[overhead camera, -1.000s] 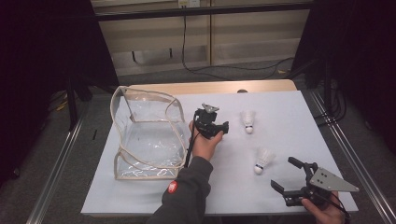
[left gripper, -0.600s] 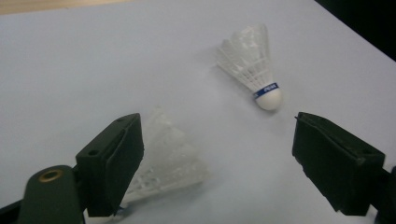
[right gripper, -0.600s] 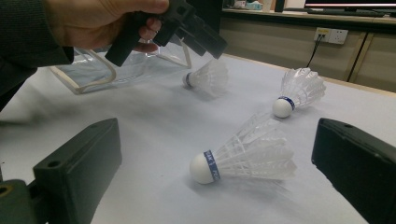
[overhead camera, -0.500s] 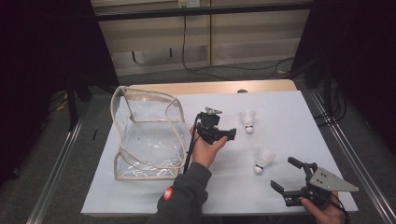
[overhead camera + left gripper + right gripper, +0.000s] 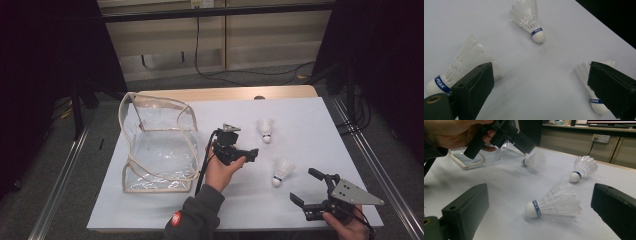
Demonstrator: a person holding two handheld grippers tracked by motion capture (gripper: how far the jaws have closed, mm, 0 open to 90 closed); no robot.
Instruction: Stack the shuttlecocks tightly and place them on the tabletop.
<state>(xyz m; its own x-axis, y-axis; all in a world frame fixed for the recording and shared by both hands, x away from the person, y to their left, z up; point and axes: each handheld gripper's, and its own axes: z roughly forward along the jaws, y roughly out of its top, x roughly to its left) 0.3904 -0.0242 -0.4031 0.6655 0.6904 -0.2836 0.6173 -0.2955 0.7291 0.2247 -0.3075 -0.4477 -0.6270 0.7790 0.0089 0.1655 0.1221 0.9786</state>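
Note:
Three white shuttlecocks with blue bands lie on the white table. From the high view I see one (image 5: 265, 129) farther back and one (image 5: 281, 171) nearer. My left gripper (image 5: 250, 152) hovers right of the bag, and its jaws have just been opening. In the left gripper view they (image 5: 539, 95) stand wide with bare table between them. One shuttlecock (image 5: 529, 18) lies ahead, another (image 5: 461, 67) behind the left jaw, a third (image 5: 596, 102) behind the right jaw. My right gripper (image 5: 306, 187) rests open at the near right, and the closest shuttlecock (image 5: 556, 203) lies just ahead of its jaws, untouched.
A clear plastic bag (image 5: 155, 145) with cream piping stands open on the table's left half. The right gripper view has the left gripper (image 5: 524, 143) above a shuttlecock (image 5: 535, 160) beside the bag. Dark floor and metal rails flank the table; a wall with cables lies beyond.
My left hand has carried its gripper right and toward the near edge, away from the bag. The right gripper has stayed put.

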